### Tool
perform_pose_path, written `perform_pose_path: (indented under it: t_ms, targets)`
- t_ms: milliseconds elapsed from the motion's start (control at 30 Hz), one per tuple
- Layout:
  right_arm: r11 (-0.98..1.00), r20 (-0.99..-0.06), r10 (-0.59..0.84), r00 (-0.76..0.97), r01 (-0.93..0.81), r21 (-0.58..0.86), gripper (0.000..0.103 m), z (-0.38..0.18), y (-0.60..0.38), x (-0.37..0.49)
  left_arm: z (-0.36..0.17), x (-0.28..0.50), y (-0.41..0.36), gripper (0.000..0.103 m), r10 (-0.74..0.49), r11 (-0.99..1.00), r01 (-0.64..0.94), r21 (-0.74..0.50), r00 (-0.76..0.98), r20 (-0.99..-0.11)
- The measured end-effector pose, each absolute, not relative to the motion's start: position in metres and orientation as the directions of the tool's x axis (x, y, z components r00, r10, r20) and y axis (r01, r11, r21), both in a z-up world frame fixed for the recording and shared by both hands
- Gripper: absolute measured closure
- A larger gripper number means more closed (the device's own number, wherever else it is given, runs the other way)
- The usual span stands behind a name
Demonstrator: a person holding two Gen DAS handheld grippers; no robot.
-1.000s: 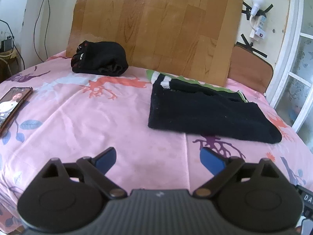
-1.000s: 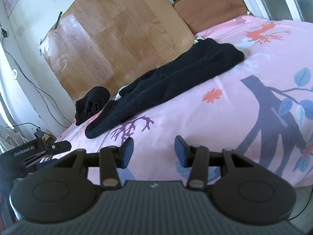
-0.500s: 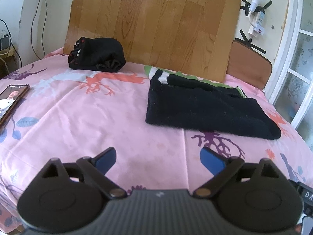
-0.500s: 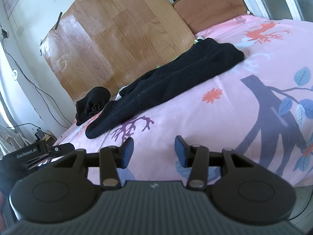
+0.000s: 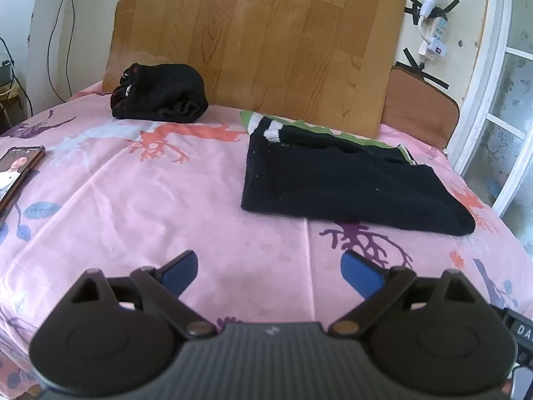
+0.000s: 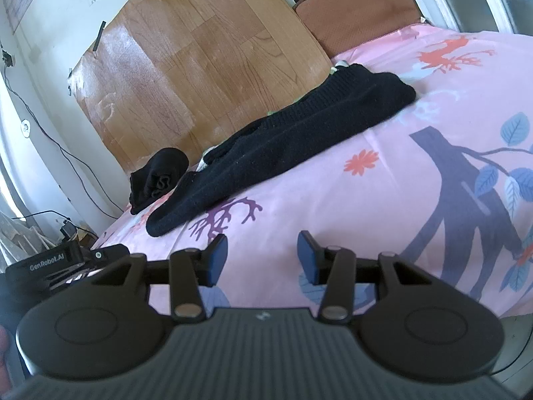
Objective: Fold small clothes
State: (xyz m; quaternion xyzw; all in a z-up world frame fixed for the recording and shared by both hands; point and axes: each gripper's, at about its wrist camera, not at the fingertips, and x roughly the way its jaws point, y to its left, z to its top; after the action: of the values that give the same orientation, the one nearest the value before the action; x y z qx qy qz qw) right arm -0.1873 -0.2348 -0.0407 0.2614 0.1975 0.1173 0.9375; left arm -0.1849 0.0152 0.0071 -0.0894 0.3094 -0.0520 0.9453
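Jaws gape empty on my left gripper [image 5: 269, 268] and stand parted, holding nothing, on my right gripper [image 6: 262, 255], both above the pink bedsheet [image 5: 160, 200]; beyond them I see the folded black sweater [image 5: 339, 186] lying flat, a black bundle [image 5: 160, 93] near the wooden board [image 5: 260, 33].

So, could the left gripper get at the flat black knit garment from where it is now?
Probably yes. The left gripper is open and empty, and only bare pink sheet lies between it and the near edge of the black knit garment. Nothing rests on the garment.
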Motion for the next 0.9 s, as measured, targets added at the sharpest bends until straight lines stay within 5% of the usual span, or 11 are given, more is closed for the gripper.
perform_pose_path:
  t_ms: [900]
  targets:
    - [0.837,-0.309,0.32,0.895,-0.114,0.536,0.053,-0.04,-0.2329,-0.1873,0.006,-0.1901,0.0083,0.004,-0.187,0.977,0.09,-0.194,0.803,-0.567]
